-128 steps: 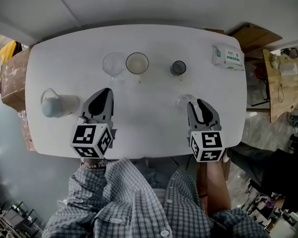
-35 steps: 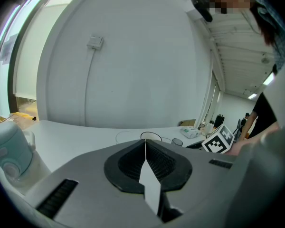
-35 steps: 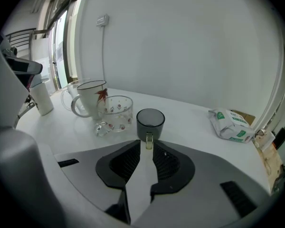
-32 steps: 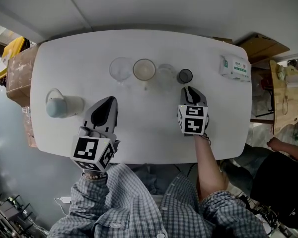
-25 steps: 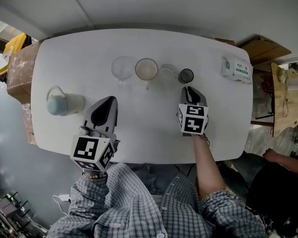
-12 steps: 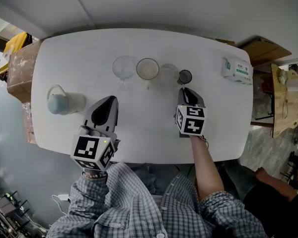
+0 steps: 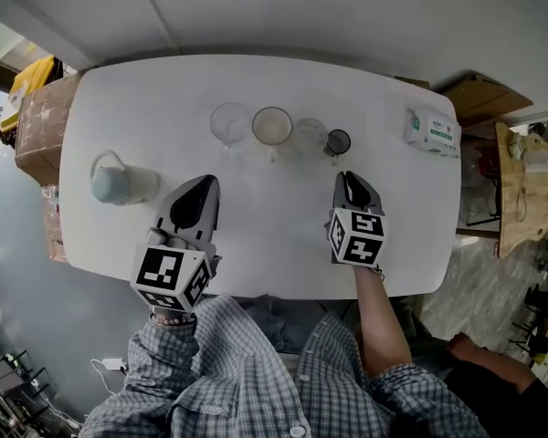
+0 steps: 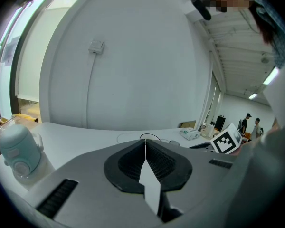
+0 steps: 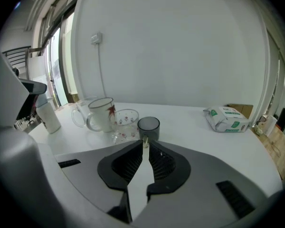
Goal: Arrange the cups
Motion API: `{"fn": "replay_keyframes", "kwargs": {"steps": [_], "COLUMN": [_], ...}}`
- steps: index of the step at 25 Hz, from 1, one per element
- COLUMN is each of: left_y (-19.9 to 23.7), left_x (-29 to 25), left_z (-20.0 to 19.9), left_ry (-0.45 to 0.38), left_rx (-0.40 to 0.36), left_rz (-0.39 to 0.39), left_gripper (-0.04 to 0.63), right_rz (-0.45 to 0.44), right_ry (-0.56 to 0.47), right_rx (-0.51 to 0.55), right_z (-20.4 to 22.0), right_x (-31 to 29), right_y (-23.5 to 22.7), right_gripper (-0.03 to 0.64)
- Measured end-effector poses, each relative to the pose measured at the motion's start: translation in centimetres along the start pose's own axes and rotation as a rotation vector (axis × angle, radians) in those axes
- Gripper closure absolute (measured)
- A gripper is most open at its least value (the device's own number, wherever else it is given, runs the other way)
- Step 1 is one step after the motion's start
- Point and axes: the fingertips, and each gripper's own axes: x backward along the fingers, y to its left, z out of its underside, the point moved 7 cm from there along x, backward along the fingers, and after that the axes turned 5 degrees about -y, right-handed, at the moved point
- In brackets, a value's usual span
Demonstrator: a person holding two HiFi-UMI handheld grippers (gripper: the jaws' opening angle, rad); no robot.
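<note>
Four cups stand in a row at the table's far middle: a clear glass point(image 7: 228, 121), a white mug point(image 7: 272, 126) point(image 9: 102, 114), a patterned clear cup point(image 7: 309, 135) point(image 9: 126, 122) and a small dark cup point(image 7: 338, 141) point(image 9: 148, 127). My right gripper point(image 7: 347, 179) point(image 9: 145, 144) is shut and empty, just short of the dark cup and apart from it. My left gripper point(image 7: 206, 183) point(image 8: 145, 144) is shut and empty, nearer the front edge, below the clear glass.
A pale blue jug point(image 7: 116, 180) point(image 8: 16, 148) lies at the table's left. A tissue pack point(image 7: 429, 129) point(image 9: 226, 118) sits at the far right corner. Cardboard boxes point(image 7: 38, 126) stand off the left edge of the white table point(image 7: 274, 235).
The patterned cup, once near my right gripper at the front right, now stands in the row. My right gripper has drawn back from the dark cup. The left gripper has stayed put.
</note>
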Motion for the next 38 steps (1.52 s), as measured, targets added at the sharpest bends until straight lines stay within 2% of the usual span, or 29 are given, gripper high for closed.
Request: {"fn": "replay_keyframes", "kwargs": {"steps": [14,19,27,38], "left_y": [-2.2,-3.3,-4.3,-5.1], "left_x": [3.0,3.8,4.5,4.4], "left_z": [-3.0,-4.6,-7.2,-6.8], "left_ry": [-0.061,-0.11,-0.198,-0.193], "left_rx": [-0.079,-0.111,-0.131,-0.131], "left_rz": [0.057,0.058,0.06,0.091], "left_gripper": [0.582,0.582,0.581,0.583], "right_rz": [-0.129,-0.186,-0.233,-0.242], "right_ry": [-0.342,-0.352,-0.428,-0.43], "right_rx": [-0.037,0.02,0.087,0.103], "right_z": [-8.7,-10.8,-13.0,-13.2], "right_x": [10.0,11.4,12.6,13.1], "right_y": [1.6,2.5,4.0,4.1], "right_gripper": [0.581,0.583,0.584,0.584]}}
